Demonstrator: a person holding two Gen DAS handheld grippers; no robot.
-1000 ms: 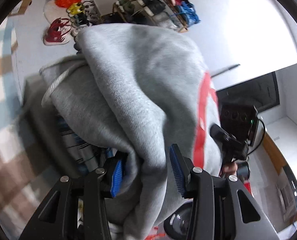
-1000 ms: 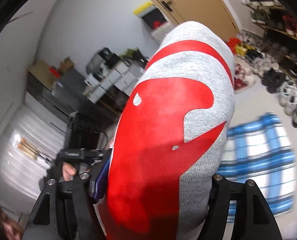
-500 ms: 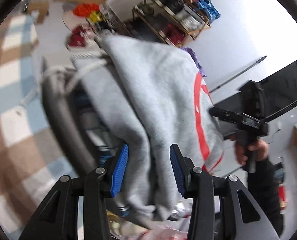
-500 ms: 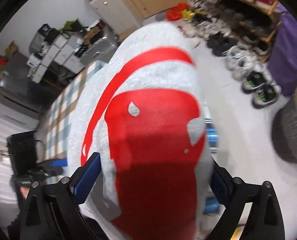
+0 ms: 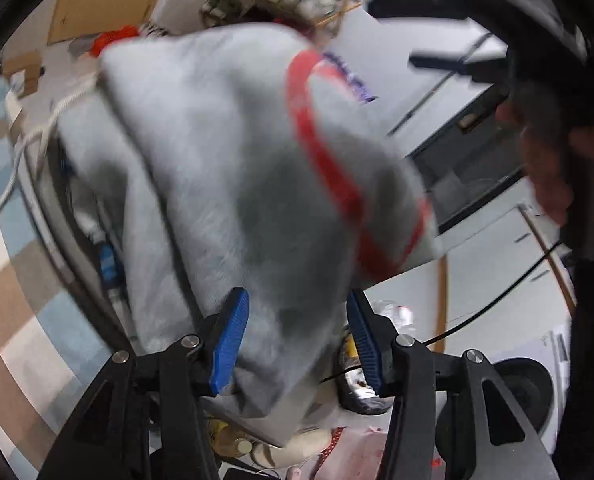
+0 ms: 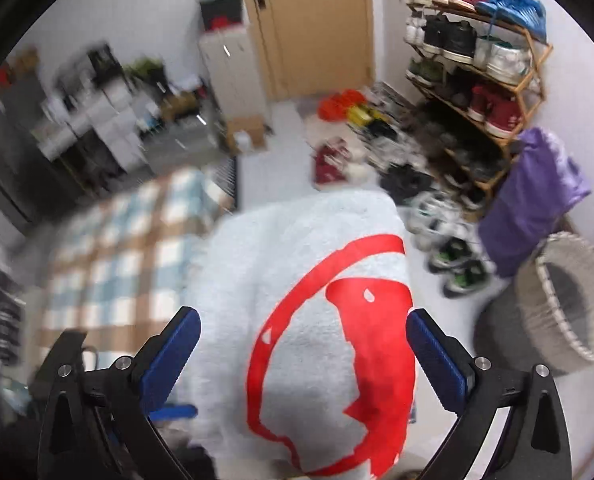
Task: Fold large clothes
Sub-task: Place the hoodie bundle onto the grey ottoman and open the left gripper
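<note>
A: Grey fleece sweatshirt with red print lies between both grippers. Jaws?

B: Right gripper spread wide, cloth loose; it was clamped earlier. Left gripper parted too. Released; fold likely done. Woven basket beyond the sweatshirt.

a: in the right wrist view, where is the sweatshirt?

b: it lies between the two fingers of the right gripper, low in the middle. the checked rug is on the floor to its left. the shoe rack stands at the right against the wall, with the door behind, left of the rack. the basket is at the far right, below the rack.

a: and in the left wrist view?

b: the sweatshirt is between the fingers of the left gripper and goes up from them. the rug is at the left, under it.
</note>
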